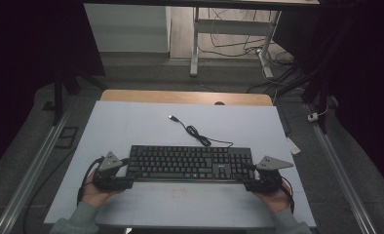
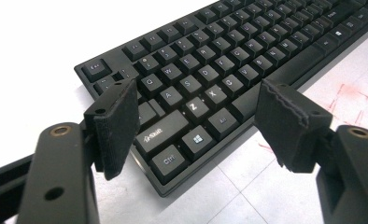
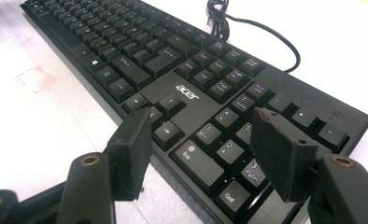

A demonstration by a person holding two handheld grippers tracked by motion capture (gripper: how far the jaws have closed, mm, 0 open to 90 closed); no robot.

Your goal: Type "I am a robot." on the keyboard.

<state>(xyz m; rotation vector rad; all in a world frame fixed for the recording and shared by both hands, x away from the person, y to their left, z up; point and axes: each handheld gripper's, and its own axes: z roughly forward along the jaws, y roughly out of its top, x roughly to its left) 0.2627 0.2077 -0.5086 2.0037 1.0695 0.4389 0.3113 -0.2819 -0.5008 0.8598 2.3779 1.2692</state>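
Left gripper (image 2: 196, 121) and right gripper (image 3: 201, 154) are both spread wide, nothing clamped. One keyboard (image 1: 190, 163) is seen between them, an end straddled by each. One cable (image 1: 197, 132) is coiled beyond it.

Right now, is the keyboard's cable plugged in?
Unplugged: the cable lies loosely coiled on the table, its plug free.
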